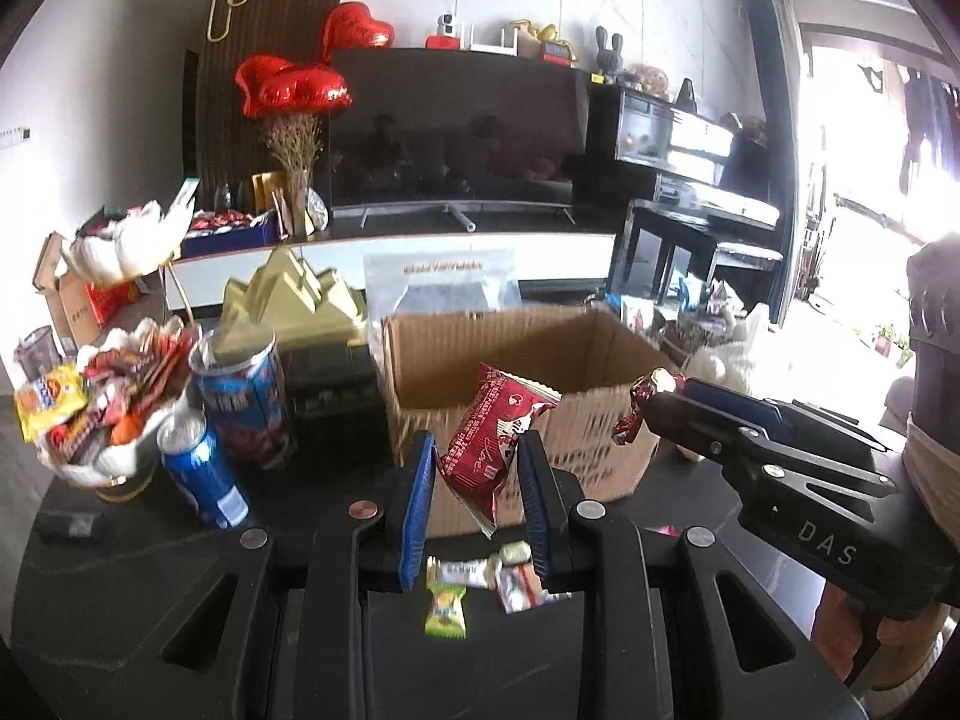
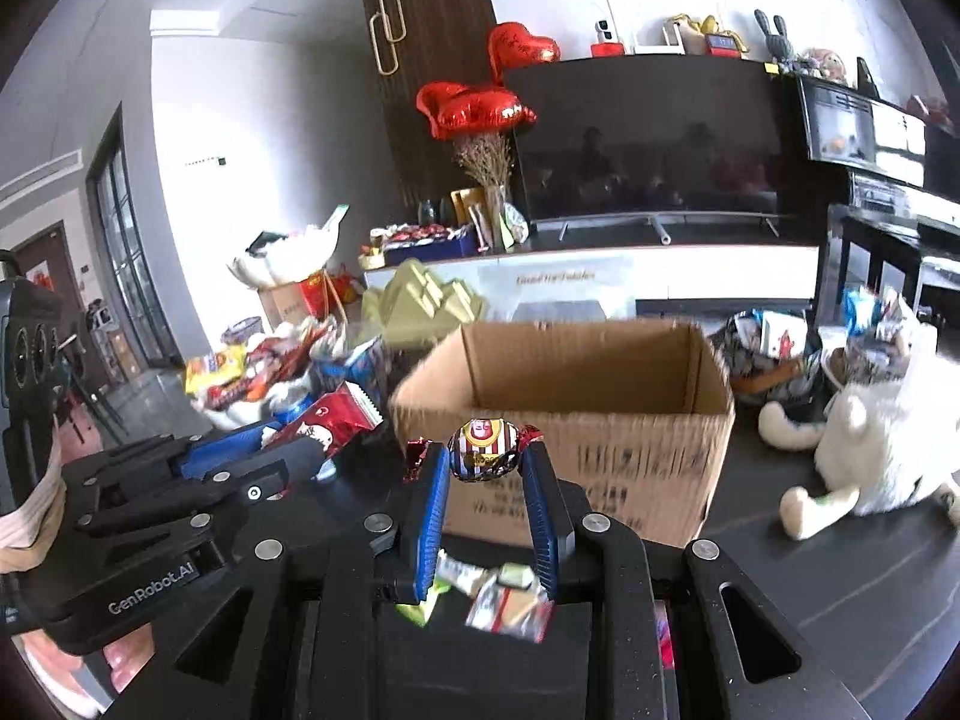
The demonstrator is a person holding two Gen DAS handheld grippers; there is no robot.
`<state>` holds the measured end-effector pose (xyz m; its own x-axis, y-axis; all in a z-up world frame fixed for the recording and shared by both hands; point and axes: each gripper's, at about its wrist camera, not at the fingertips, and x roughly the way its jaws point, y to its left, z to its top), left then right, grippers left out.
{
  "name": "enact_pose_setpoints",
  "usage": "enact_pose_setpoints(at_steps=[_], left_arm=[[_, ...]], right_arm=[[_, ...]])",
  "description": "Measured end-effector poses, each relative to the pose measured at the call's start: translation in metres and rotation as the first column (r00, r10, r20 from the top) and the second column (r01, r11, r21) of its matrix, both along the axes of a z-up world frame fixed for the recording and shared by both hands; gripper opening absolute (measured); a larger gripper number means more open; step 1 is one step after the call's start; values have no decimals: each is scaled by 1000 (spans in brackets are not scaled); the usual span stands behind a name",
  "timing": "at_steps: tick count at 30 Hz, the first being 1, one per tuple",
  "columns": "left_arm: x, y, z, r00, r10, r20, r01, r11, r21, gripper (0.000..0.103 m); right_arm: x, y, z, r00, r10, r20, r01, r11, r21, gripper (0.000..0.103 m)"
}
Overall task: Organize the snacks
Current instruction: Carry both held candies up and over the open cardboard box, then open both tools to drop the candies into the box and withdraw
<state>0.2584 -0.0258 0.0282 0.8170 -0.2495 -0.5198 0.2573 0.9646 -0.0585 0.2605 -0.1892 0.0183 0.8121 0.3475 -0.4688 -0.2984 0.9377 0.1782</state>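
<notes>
Before the cardboard box [image 1: 528,360], left claw [image 1: 477,468] pinches red packet [image 1: 492,438] (reading "Love"), right claw [image 2: 486,468] striped candy [image 2: 483,449].

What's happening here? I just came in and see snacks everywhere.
A person is sorting snacks with two handheld grippers. The left gripper is shut on a red packet, and the right gripper is shut on a round striped candy. Both are held up in front of an open cardboard box. More small sweets lie loose on the dark table below.
</notes>
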Motion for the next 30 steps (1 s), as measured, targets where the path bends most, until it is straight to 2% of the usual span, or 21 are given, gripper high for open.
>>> enact_pose_setpoints(at_steps=[4, 10, 18, 24, 25, 27, 28, 30], left_arm=[[17, -4, 19, 1000, -5, 6, 5, 1000, 10, 28], [44, -9, 31, 1000, -15, -18, 15, 1000, 26, 28], [85, -19, 28, 997, -27, -72, 29, 999, 31, 28], [126, -27, 13, 989, -17, -150, 21, 999, 30, 31], [132, -27, 11, 988, 0, -153, 6, 999, 35, 32], [134, -27, 8, 988, 17, -153, -9, 999, 52, 43], [133, -26, 6, 988, 30, -151, -21, 998, 60, 45], [127, -23, 5, 990, 42, -133, -33, 997, 70, 47]], right_arm=[[14, -2, 16, 1000, -9, 6, 9, 1000, -16, 27], [39, -6, 31, 1000, -7, -7, 7, 999, -44, 27], [76, -16, 30, 998, -42, -49, 39, 997, -63, 27], [105, -20, 22, 994, -65, -85, 59, 996, -65, 29], [109, -21, 20, 993, -69, -92, 63, 996, -64, 30], [117, -22, 16, 991, -87, -106, 79, 994, -74, 43], [119, -22, 14, 989, -101, -111, 92, 992, -82, 53], [116, -24, 10, 988, -112, -108, 103, 991, -86, 55]])
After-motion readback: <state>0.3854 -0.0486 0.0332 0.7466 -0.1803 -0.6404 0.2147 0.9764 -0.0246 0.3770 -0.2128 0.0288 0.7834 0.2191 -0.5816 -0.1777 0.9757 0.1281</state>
